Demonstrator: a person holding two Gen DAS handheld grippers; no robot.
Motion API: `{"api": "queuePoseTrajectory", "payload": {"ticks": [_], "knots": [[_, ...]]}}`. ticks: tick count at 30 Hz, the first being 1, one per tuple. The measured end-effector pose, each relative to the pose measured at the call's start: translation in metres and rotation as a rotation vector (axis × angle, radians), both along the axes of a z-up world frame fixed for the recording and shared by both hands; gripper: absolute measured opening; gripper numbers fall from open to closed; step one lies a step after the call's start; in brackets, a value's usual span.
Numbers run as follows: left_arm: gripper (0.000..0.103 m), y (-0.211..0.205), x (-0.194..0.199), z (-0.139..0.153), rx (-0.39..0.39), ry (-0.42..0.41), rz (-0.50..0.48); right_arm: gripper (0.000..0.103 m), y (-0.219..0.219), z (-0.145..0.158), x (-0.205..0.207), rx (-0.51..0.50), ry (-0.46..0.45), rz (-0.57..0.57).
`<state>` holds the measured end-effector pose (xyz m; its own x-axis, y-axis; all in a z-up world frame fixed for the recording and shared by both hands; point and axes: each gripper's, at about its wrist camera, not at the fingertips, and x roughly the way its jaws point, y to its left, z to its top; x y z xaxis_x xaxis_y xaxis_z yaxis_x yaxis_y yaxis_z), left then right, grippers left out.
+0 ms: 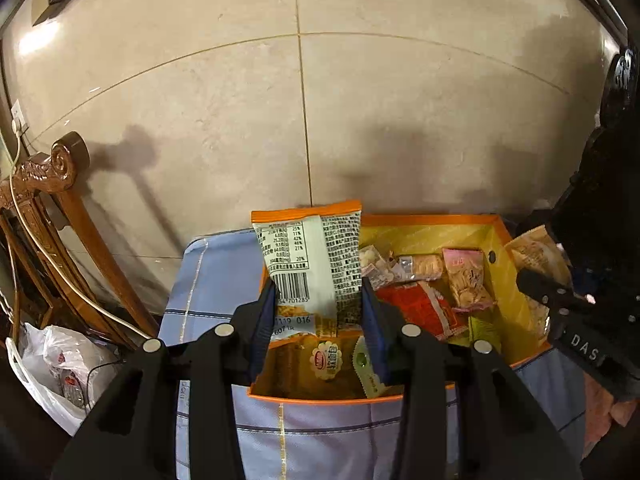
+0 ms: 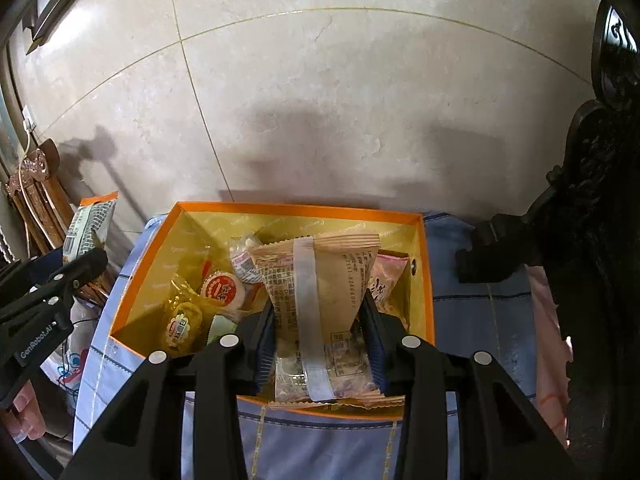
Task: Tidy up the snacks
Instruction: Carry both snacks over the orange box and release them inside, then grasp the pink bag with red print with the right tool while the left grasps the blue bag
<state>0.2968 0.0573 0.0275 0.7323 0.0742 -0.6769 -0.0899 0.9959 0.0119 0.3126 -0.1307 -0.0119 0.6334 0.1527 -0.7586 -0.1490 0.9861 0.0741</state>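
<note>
Gripping packets; box contents half-hidden

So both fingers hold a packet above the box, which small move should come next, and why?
Probably lower the right gripper and release its tan packet into the orange box: it already hangs over the box's right side, with other snacks already lying inside.

Pale marble wall tiles with thin gold seams are catching bright glare. A carved wooden chair is standing at left, casting a shadow; dark carved furniture is looming at right.
</note>
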Motion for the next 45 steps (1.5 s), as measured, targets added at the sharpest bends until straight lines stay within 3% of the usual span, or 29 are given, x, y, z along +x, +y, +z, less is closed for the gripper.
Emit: {"api": "queuePoseTrajectory", "payload": {"ticks": [1,2,3,8,14,15,20,23,26,31,34,35,36,37,39,45], "knots": [[0.051,0.001,0.000,0.001,0.006,-0.012,0.017,0.046,0.003,0.000,0.001,-0.018,-0.006,-0.002],[0.099,0.001,0.000,0.001,0.019,-0.022,0.042,0.079,0.005,0.000,0.001,-0.031,-0.008,0.000],[0.096,0.001,0.000,0.002,0.029,-0.035,0.057,0.099,0.006,-0.001,0.002,-0.034,-0.014,-0.010],[0.099,0.007,-0.013,0.000,0.018,-0.027,0.054,0.099,0.003,0.015,-0.014,-0.104,-0.084,-0.067],[0.099,0.020,-0.090,-0.033,0.108,0.037,0.020,0.099,-0.015,0.016,-0.069,-0.046,-0.017,-0.044],[0.099,0.021,-0.104,-0.042,0.110,0.053,0.006,0.099,-0.017,0.009,-0.080,-0.037,0.006,-0.030],[0.099,0.012,-0.170,-0.115,-0.035,0.196,-0.155,0.099,-0.022,-0.058,-0.121,-0.030,0.174,-0.026],[0.099,-0.004,-0.199,-0.141,-0.033,0.249,-0.231,0.099,-0.031,-0.102,-0.142,0.057,0.302,-0.065],[0.099,-0.021,-0.223,-0.161,0.002,0.263,-0.314,0.099,-0.030,-0.137,-0.157,0.040,0.374,-0.080],[0.099,-0.033,-0.220,-0.194,0.026,0.331,-0.380,0.099,-0.017,-0.169,-0.168,0.102,0.446,-0.079],[0.099,-0.031,-0.211,-0.213,-0.013,0.380,-0.374,0.099,-0.012,-0.176,-0.169,0.099,0.447,-0.086],[0.099,-0.029,-0.209,-0.216,-0.028,0.384,-0.367,0.096,-0.012,-0.178,-0.170,0.103,0.451,-0.094],[0.095,-0.026,-0.207,-0.220,-0.070,0.383,-0.356,0.077,-0.012,-0.178,-0.173,0.119,0.446,-0.090],[0.073,-0.024,-0.206,-0.221,-0.101,0.390,-0.351,0.073,-0.012,-0.177,-0.175,0.116,0.428,-0.086],[0.067,-0.018,-0.205,-0.221,-0.172,0.400,-0.347,0.061,-0.014,-0.176,-0.180,0.149,0.422,-0.071],[0.061,0.002,-0.220,-0.209,-0.284,0.394,-0.360,0.057,-0.033,-0.165,-0.196,0.221,0.403,-0.196]]}}
